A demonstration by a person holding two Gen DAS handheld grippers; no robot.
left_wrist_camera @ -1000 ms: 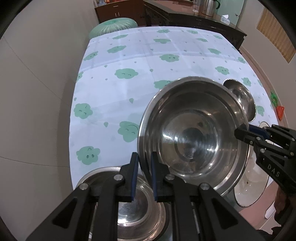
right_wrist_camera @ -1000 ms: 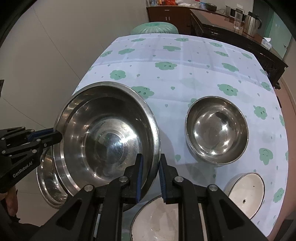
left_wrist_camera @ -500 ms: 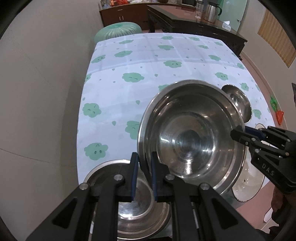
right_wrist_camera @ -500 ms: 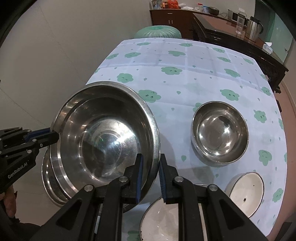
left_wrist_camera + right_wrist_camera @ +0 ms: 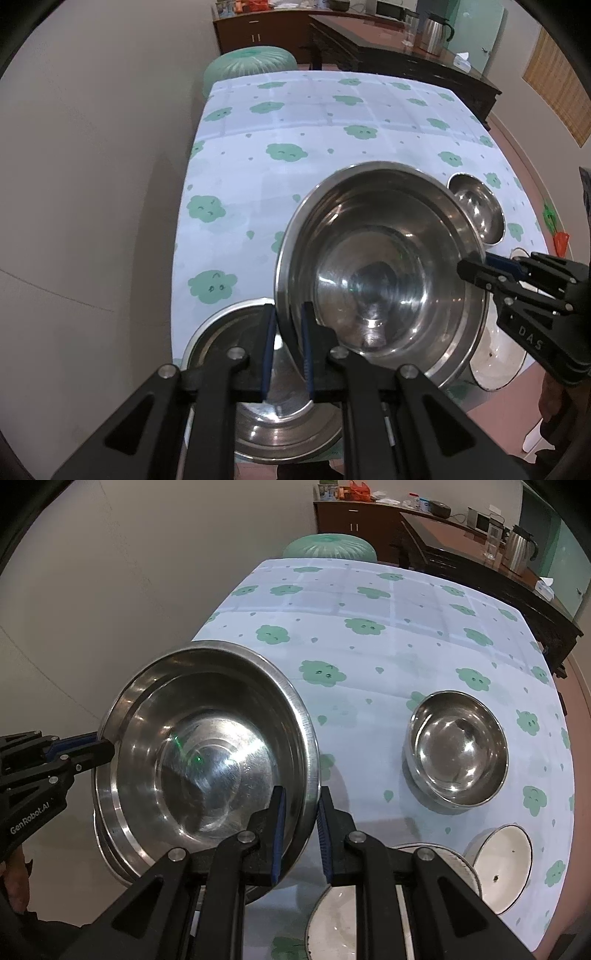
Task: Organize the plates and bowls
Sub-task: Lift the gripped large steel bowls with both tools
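I hold a large steel bowl (image 5: 380, 266) in the air between both grippers. My left gripper (image 5: 287, 350) is shut on its left rim; my right gripper (image 5: 300, 834) is shut on its right rim. The held bowl (image 5: 207, 753) hangs above a second large steel bowl (image 5: 273, 424) at the table's near left corner, whose rim shows under it in the right wrist view (image 5: 110, 856). A smaller steel bowl (image 5: 456, 755) sits on the cloth to the right. White enamel dishes (image 5: 498, 864) lie at the near right.
The table carries a pale cloth with green cloud prints (image 5: 369, 657). A green stool (image 5: 251, 66) stands past the far edge. A dark wooden sideboard with a kettle (image 5: 432, 29) lines the back right. A wall runs close along the left.
Both grippers and the held bowl have risen and drawn back a little. The bowl beneath shows more in the left wrist view.
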